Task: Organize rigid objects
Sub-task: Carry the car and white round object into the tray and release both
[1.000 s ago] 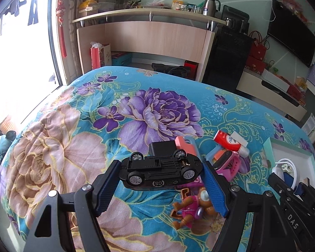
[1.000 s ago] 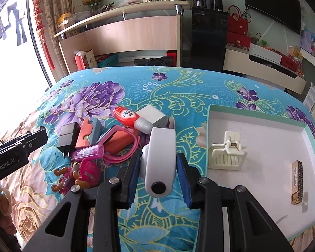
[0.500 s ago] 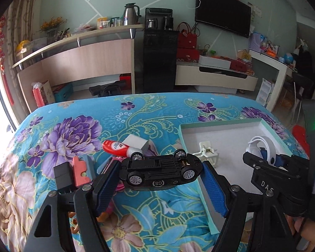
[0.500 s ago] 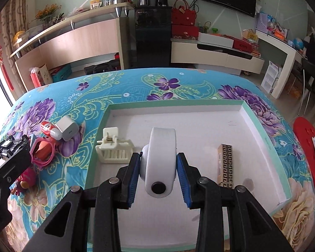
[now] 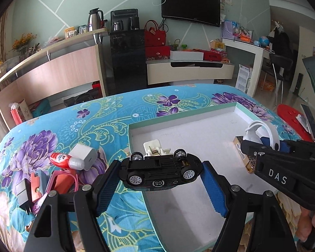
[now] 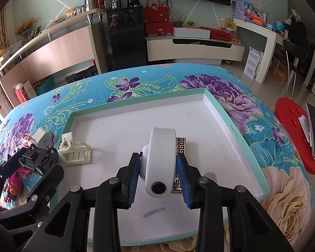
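Note:
My left gripper [image 5: 160, 176] is shut on a black toy car [image 5: 159, 173], held belly-up by its nose and tail above the near left corner of the tray. The green-rimmed white tray [image 6: 136, 108] lies on the floral bedspread. Over the tray's middle, my right gripper [image 6: 158, 168] is shut on a white ring-shaped band [image 6: 160, 157] with a dark button. On the tray floor lie a cream hair clip [image 6: 75, 151] and a gold patterned box [image 6: 180, 143], partly hidden behind the band. The left wrist view shows the band [image 5: 262, 131] at the right.
Left of the tray a pile lies on the bedspread: a red tube [image 5: 62, 159], a white charger [image 5: 84, 154], a pink strap [image 5: 59, 181], a black adapter [image 5: 23, 191]. A red stool [image 6: 294, 130] bearing a phone stands off the bed's right edge.
Both grippers have swung right, from above the pile to above the tray. Each keeps its same hold, the car on the left and the white band on the right.

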